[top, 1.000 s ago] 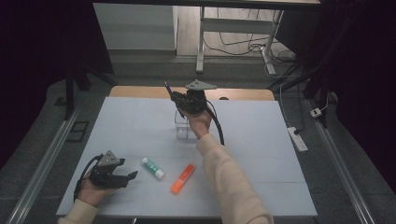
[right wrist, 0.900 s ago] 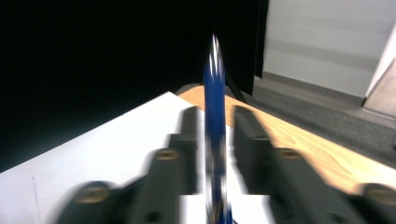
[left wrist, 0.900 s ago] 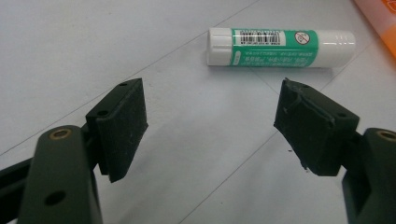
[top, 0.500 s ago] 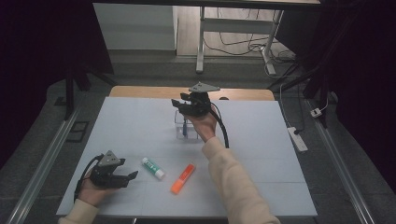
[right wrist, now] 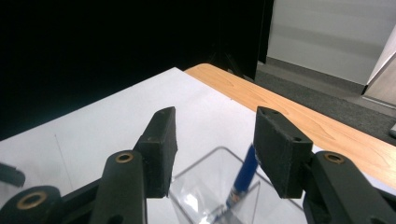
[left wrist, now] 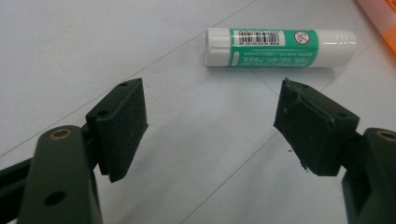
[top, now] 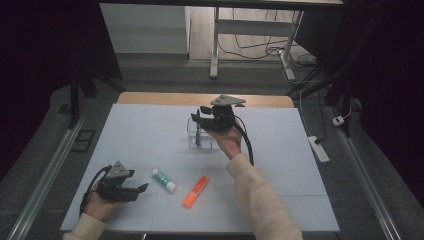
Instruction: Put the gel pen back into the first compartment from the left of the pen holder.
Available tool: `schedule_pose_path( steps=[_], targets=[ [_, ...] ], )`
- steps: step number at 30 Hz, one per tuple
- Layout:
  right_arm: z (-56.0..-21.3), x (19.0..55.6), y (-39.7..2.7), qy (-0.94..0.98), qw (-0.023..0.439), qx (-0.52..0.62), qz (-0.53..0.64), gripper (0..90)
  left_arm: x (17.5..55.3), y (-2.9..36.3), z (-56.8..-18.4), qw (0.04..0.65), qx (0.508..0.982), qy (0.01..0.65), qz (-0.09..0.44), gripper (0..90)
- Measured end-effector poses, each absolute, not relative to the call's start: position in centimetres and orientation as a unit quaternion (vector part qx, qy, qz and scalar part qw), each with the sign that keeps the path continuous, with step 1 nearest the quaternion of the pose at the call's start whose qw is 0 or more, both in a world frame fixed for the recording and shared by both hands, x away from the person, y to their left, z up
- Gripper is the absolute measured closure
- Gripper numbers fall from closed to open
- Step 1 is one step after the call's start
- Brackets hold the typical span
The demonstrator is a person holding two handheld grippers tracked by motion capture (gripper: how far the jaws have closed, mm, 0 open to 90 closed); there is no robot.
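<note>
Just green-white glue stick [left wrist: 280,47]: barcode label, print unreadable.

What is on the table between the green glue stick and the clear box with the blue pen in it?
Nothing: in the high view, only bare white table lies between the glue stick and the clear box holding the blue pen.

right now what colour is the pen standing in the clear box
Blue pen leaning in the clear box; it shows best in the right gripper view.

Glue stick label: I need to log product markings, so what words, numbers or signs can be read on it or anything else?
Glue stick: barcode and a crossed-circle sign; its print is too small and blurred to read.
Orange marker: no readable text.
</note>
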State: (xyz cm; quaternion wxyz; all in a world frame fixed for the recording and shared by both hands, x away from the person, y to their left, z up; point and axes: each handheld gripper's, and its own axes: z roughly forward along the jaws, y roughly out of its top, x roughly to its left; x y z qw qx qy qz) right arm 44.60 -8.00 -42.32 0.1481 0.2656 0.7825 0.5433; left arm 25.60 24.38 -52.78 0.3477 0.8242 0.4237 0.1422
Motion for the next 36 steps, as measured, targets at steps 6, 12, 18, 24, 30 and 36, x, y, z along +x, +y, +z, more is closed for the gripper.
schedule_pose_path(
  steps=[6, 12, 18, 24, 30, 36],
  targets=[
    [-42.5, 43.5, -9.6, 0.785, 0.145, 0.261, 0.543, 49.0, 25.6, 24.4, -52.8, 0.346, 0.824, 0.424, 0.143, 25.0],
    [-43.1, 42.5, -11.3, 0.79, 0.14, 0.26, 0.537, 48.7, 25.6, 24.2, -52.7, 0.347, 0.824, 0.424, 0.144, 25.0],
    [-43.8, 41.8, -12.5, 0.793, 0.131, 0.26, 0.534, 47.9, 25.6, 24.3, -52.7, 0.347, 0.822, 0.426, 0.146, 25.0],
    [-44.7, 41.2, -13.4, 0.796, 0.12, 0.26, 0.533, 46.7, 25.6, 24.3, -52.7, 0.348, 0.822, 0.427, 0.146, 25.0],
    [-45.4, 40.2, -13.9, 0.805, 0.107, 0.25, 0.528, 43.9, 25.6, 24.3, -52.7, 0.348, 0.822, 0.427, 0.146, 25.0],
    [-46.0, 39.2, -14.3, 0.816, 0.1, 0.234, 0.519, 41.4, 25.6, 24.4, -52.7, 0.348, 0.822, 0.427, 0.145, 25.0]
  ],
)
